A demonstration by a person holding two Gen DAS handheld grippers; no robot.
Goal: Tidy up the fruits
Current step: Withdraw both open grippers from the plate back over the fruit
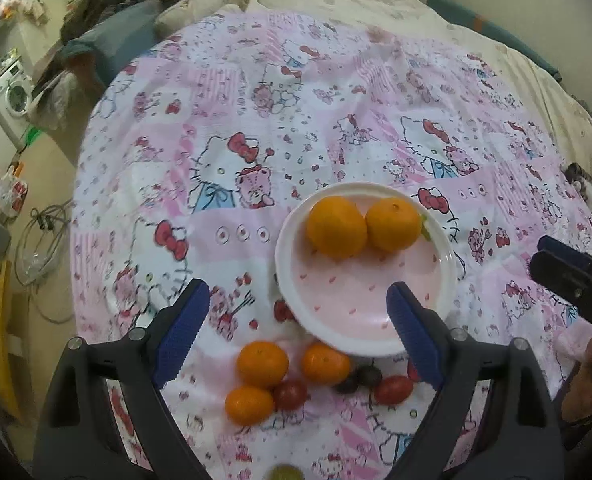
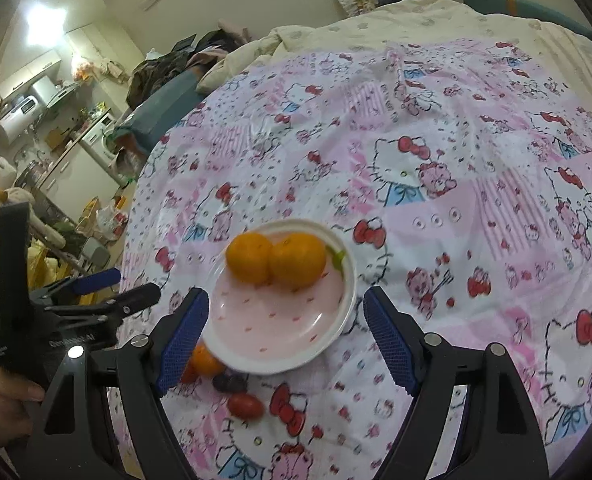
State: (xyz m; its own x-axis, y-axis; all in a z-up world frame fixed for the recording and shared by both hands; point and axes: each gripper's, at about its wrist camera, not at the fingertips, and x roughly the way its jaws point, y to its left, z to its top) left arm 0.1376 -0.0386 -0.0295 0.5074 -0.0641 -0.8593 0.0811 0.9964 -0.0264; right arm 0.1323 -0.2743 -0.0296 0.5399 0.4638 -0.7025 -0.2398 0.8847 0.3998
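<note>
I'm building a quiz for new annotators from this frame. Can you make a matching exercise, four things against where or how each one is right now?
Things:
1. two oranges
2. three oranges
3. left tongs
4. dark grapes

Places or states:
A. on the cloth, between two red tomatoes
B. open, holding nothing
C. in the pink plate, touching each other
D. on the cloth just outside the plate's near rim

Pairs: 1-C, 2-D, 3-B, 4-A
</note>
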